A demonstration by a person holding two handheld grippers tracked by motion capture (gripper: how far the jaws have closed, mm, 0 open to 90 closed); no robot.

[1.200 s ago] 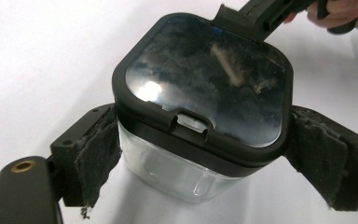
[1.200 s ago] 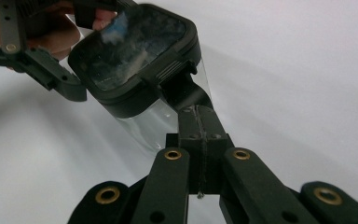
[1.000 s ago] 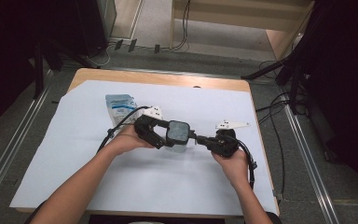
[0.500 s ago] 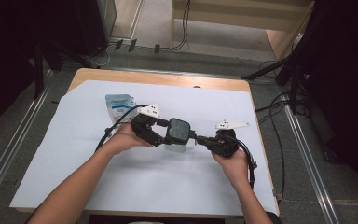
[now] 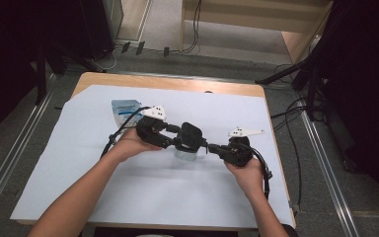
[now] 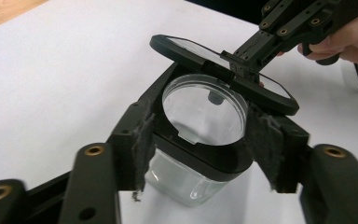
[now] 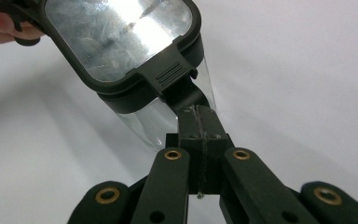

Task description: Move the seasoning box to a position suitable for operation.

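On the white sheet [image 5: 79, 177] at mid-table, the left gripper [image 6: 200, 140], whose jaws have just been closing, clasps the clear jar [image 6: 196, 158] by its black collar. The right gripper [image 7: 198, 121] pinches the tab of the tilted lid [image 6: 223, 70] above the jar's mouth. A blue-white packet [image 5: 124, 109] lies behind the left hand, well clear.

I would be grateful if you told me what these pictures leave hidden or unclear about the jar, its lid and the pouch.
- High view: the jar is mostly covered by the lid and the left claw.
- Left claw view: the jar's base is cut off behind the jaws.
- Right claw view: glare on the lid hides the jar's inside; the right claw covers the lid's tab.
- High view: the print on the pouch is too small to read.
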